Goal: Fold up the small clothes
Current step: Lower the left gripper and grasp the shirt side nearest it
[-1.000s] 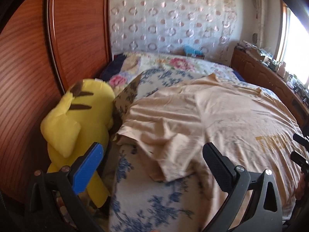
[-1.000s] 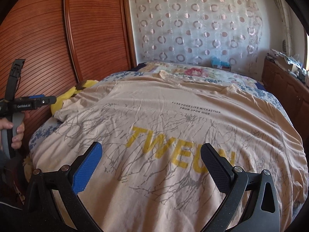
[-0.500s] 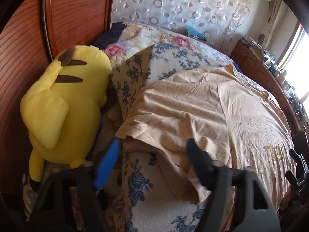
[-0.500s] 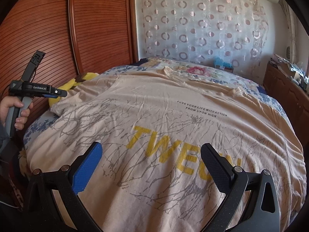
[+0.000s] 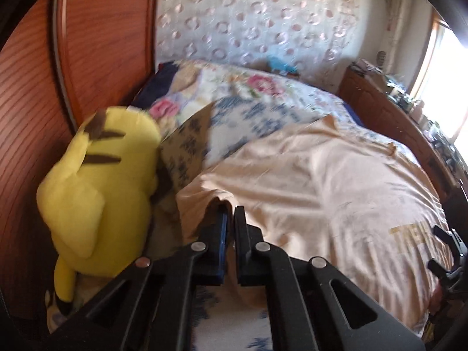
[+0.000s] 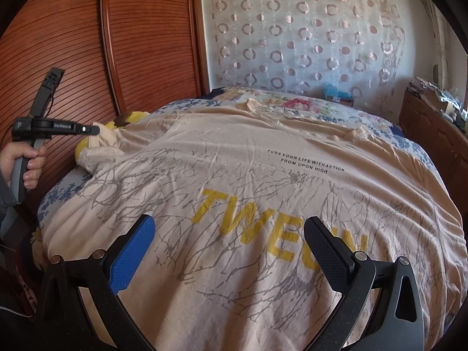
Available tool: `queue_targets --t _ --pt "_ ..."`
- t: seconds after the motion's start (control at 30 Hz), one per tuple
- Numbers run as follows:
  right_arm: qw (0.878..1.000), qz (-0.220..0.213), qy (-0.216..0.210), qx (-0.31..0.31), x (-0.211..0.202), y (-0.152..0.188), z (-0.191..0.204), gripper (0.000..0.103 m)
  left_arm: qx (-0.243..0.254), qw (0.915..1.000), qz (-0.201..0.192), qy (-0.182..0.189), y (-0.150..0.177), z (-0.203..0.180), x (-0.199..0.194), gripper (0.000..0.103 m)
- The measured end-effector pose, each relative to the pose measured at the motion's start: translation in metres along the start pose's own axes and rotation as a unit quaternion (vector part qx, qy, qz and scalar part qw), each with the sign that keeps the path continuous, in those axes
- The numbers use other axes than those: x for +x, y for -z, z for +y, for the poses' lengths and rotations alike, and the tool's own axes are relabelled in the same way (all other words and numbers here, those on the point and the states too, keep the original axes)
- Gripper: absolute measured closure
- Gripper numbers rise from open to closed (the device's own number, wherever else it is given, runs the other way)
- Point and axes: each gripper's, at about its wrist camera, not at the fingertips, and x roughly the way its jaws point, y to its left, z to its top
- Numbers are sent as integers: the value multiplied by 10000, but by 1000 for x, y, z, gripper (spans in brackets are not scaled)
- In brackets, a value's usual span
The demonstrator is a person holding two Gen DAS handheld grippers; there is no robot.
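Motion-blurred bedspread (image 5: 248, 117), plush toy (image 5: 99, 193)

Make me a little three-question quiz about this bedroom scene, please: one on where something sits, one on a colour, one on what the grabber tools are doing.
1. Where is the yellow plush toy?
A. Between the wooden wardrobe and the bed
B. On the T-shirt's print
C. On the dresser by the window

2. What colour are the big letters on the T-shirt?
A. Red
B. Yellow
C. Green

3. What is the left gripper doing?
A. Spread wide above the shirt
B. Holding the toy
C. Pinched shut on the shirt's sleeve

Answers: 1 A, the toy leans against the wardrobe at the bed's edge. 2 B, the letters are yellow. 3 C, its fingers meet on the sleeve fabric, while the right gripper stands open.
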Motion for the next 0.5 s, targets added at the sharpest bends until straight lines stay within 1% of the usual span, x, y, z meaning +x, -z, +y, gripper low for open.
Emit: queue_targets --t 0.03,0.13,0.27,0.37,0.43,0.47,0.5 --pt "10000 -1 8 2 0 0 0 0 58 10000 -30 27 -5 -7 -3 102" --pt "10000 1 7 0 0 0 0 0 315 9990 -147 264 -20 -36 -13 102" --pt "10000 12 16 8 0 0 -1 0 717 9956 -251 543 -41 -87 -25 102" --pt "10000 25 20 26 1 1 -1 0 1084 9917 -151 672 -50 -125 -26 102" --pt "10000 28 6 51 1 1 -2 0 1302 9873 8 909 -51 -146 -25 101" --pt "10000 32 -3 73 1 1 -2 0 1395 9853 82 986 -51 -154 -25 101" --pt "9999 35 -13 97 2 1 -3 0 1462 9840 107 1012 -51 -159 -26 97"
